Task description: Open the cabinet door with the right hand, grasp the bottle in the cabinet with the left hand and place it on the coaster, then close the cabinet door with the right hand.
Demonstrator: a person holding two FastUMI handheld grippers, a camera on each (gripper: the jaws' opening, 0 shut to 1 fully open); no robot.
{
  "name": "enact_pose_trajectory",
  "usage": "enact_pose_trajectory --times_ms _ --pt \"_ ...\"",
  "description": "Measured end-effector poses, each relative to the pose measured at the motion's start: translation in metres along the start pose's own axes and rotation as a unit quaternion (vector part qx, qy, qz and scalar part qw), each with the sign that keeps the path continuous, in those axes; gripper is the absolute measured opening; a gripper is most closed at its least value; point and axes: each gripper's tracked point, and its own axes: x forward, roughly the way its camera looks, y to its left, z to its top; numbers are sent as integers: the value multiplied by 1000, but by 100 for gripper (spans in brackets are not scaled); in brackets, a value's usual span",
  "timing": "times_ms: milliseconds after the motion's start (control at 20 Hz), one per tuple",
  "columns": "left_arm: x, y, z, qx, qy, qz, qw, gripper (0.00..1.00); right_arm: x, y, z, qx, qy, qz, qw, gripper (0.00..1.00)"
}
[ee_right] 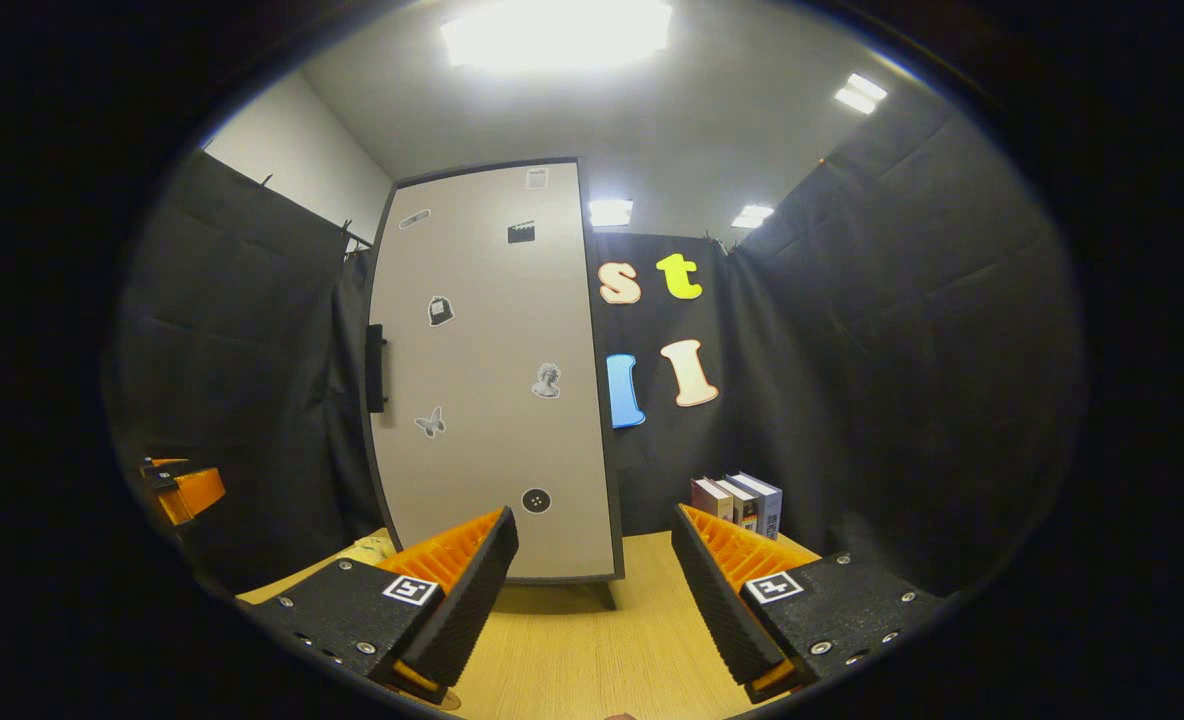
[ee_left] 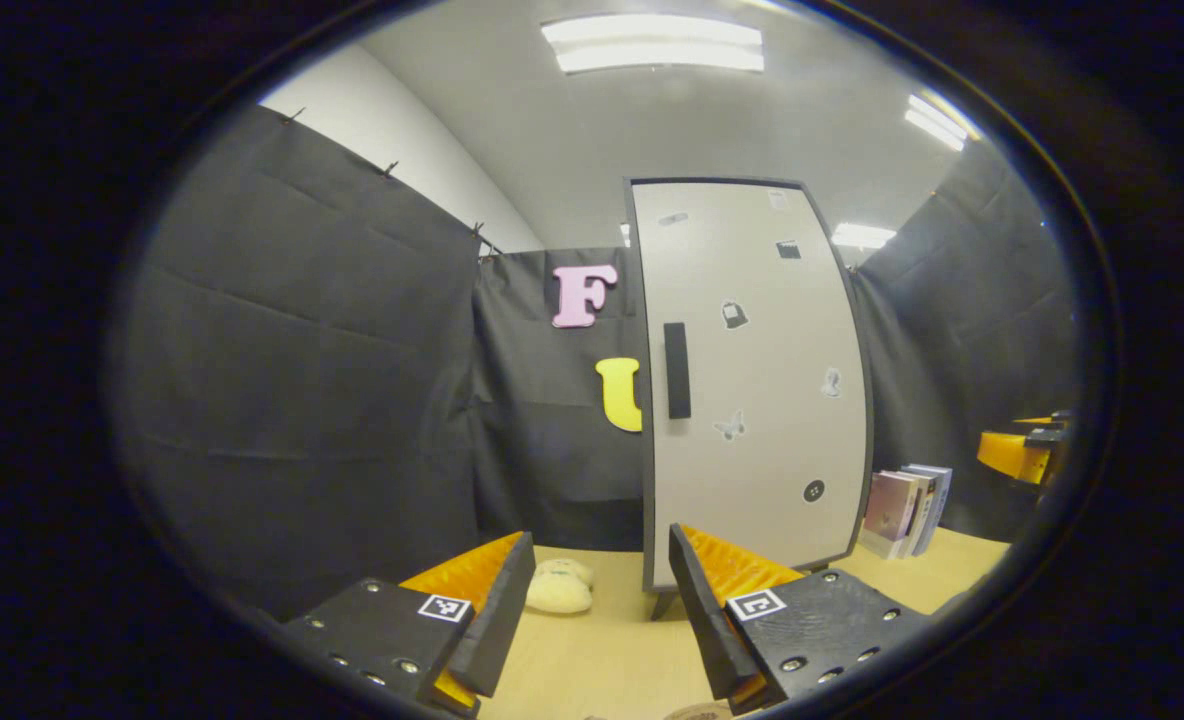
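Door [ee_right: 492,370] shut, so the bottle's hidden behind it. Right gripper [ee_right: 592,590] and left gripper [ee_left: 597,600] hang spread, empty. Handle [ee_right: 376,368] sits far left — a hasty reach could slip off it.

The left gripper [ee_left: 600,610] sits at the bottom centre of the left gripper view, jaws spread wide and holding nothing (likewise the right gripper [ee_right: 594,600] in the right gripper view).
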Motion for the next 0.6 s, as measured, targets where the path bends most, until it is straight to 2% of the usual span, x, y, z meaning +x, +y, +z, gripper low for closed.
enact_pose_trajectory --times_ms 300,600 --pt "-10 13 4 3 -2 14 1000 77 11 12 1 -6 4 13 1000 94" --pt "-30 39 7 11 -1 37 999 77 40 54 26 0 -13 47 999 94"
